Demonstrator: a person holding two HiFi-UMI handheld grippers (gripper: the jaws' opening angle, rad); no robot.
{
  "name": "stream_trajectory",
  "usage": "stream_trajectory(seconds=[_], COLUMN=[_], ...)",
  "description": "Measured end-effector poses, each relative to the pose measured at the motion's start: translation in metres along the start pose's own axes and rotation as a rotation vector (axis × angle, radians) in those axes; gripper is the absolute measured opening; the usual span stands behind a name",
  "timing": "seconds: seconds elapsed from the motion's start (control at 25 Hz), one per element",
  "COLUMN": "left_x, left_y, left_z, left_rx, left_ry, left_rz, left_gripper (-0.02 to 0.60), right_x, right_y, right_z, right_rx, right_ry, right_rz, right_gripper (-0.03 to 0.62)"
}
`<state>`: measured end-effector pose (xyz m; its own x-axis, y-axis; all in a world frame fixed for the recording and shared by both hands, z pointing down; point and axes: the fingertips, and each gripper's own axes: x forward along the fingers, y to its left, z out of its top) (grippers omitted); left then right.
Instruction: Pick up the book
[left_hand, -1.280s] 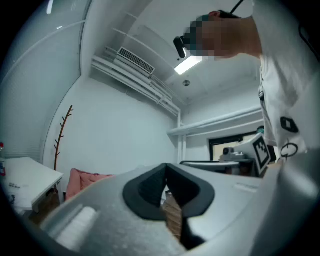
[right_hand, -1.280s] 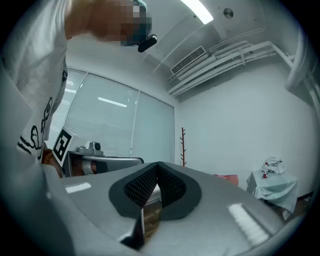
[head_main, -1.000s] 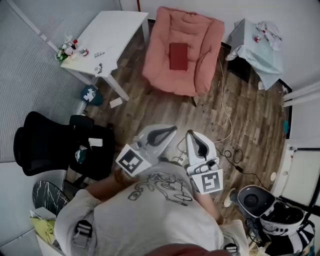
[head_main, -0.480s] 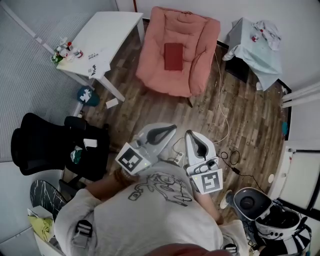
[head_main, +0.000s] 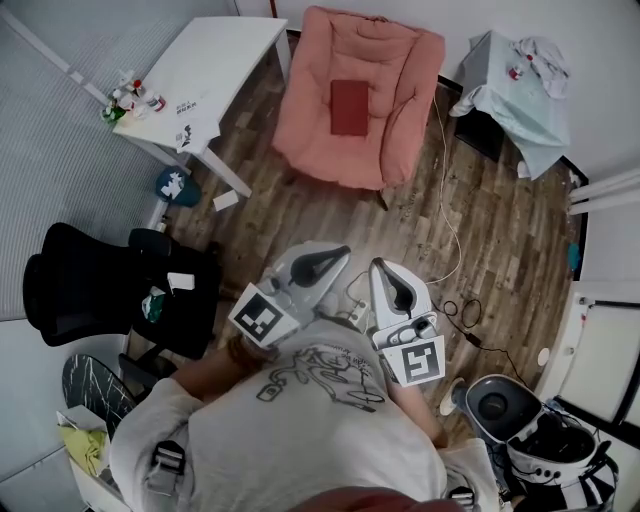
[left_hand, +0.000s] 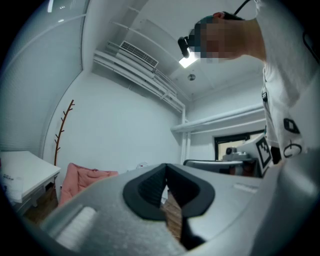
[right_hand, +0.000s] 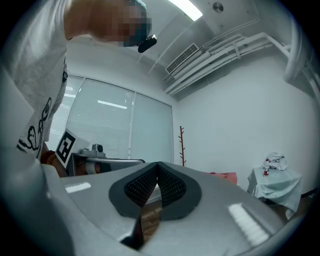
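Jaws shut on nothing, the left hand-held gripper (head_main: 333, 256) and right hand-held gripper (head_main: 384, 271) face a dark red rectangular book (head_main: 349, 107) lying mid-seat on a pink cushioned armchair (head_main: 404, 95), well apart; they should open before reaching its near edge.

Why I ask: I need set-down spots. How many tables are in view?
2: a white table left of the pink armchair, and a small cloth-covered table to its right. Others may be hidden off-frame.
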<state>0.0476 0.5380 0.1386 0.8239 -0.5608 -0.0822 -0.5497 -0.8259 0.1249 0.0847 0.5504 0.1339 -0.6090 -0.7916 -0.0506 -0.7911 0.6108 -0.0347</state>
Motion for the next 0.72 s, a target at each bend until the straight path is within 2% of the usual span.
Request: stream_trajectory(seconds=[0.36, 0.72], left_x=[0.014, 0.038], left_y=[0.047, 0.145], left_z=[-0.004, 0.004], left_rx=[-0.005, -0.010], left_ry=[0.007, 0.006], left_rz=[0.004, 0.012], left_gripper=[0.003, 0.003], right_x=[0.045, 0.141], right_y=[-0.016, -0.047], right_z=[-0.007, -0.014], right_rx=[-0.008, -0.021], right_ry=[0.005, 0.016], right_rz=[0.002, 0.012], right_gripper=[0.006, 0.006])
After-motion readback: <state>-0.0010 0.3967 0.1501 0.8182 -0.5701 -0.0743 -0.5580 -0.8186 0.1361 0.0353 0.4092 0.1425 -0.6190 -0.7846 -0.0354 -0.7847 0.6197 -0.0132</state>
